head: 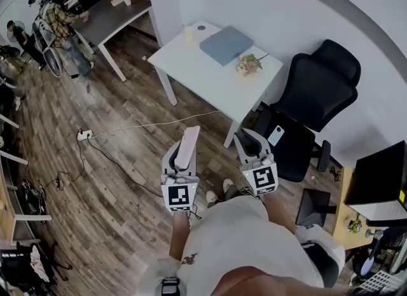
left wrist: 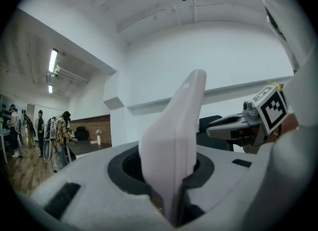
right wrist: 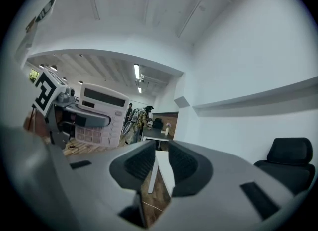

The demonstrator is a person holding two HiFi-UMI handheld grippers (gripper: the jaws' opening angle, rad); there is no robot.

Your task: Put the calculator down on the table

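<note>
In the head view my left gripper (head: pixel 183 156) is shut on a white calculator (head: pixel 187 147), which I see edge-on, pointing forward over the wooden floor. The left gripper view has the calculator (left wrist: pixel 176 140) standing on edge between the pads of that gripper (left wrist: pixel 171 173). My right gripper (head: pixel 249 140) hovers beside it at the same height, short of the white table (head: pixel 197 65). Its jaws (right wrist: pixel 159 163) stand a little apart with nothing between them. The right gripper view also catches the calculator's key face (right wrist: pixel 102 118) off to the left.
On the table lie a blue-grey flat case (head: pixel 226 44), a small bunch of flowers (head: pixel 249 64) and a cup (head: pixel 189 34). A black office chair (head: pixel 315 97) stands to its right with a phone (head: pixel 275 135) on the seat. Cables (head: pixel 127 129) cross the floor. People (head: pixel 60 24) stand at a dark table, far left.
</note>
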